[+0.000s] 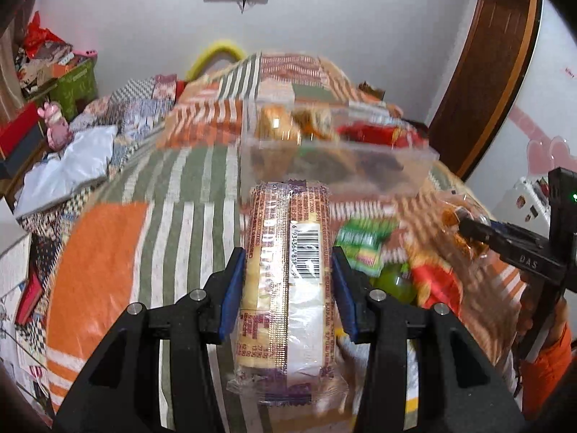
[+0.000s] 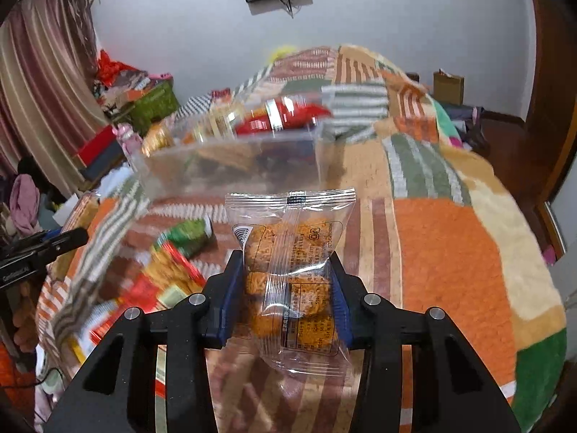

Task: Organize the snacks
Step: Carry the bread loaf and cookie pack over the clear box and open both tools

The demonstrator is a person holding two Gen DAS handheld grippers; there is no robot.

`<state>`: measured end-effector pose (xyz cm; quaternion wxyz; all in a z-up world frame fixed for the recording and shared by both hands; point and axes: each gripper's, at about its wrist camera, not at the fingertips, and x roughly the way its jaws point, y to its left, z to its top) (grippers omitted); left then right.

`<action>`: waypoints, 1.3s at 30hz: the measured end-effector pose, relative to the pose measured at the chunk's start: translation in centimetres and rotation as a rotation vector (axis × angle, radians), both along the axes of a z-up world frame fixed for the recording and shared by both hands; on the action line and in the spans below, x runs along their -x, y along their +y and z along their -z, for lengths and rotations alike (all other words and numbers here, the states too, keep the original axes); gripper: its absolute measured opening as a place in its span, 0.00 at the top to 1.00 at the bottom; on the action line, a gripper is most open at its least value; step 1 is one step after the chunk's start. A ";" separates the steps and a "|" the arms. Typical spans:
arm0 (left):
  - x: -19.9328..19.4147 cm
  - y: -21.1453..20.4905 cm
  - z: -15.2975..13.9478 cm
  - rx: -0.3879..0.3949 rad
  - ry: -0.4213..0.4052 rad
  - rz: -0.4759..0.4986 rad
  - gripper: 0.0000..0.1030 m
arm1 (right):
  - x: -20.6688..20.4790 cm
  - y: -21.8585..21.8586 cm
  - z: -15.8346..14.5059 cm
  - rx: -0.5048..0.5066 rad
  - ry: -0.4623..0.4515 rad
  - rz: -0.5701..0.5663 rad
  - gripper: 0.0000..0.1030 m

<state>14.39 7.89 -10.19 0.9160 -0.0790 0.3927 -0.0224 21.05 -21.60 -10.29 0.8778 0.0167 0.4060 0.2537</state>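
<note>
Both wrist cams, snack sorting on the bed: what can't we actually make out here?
- Left wrist view: contents of the clear plastic box, smeared by motion blur.
- Left wrist view: the loose pile with the green packet, too blurred to count or name.
- Left wrist view: last barcode digits on the long wafer pack in the left claw, creased wrapper.
- Right wrist view: label print on the clear biscuit pack in the right claw, too small.

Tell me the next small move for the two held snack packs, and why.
Probably carry both forward over the clear bin and release. The left gripper clamps the barcoded pack, the right gripper the clear cookie pack, and the bin ahead already holds snacks.
</note>
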 end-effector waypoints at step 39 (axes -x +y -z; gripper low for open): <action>-19.8 -0.8 -0.5 -0.007 0.005 -0.036 0.56 | -12.0 12.2 -2.7 0.075 -0.087 -0.146 0.61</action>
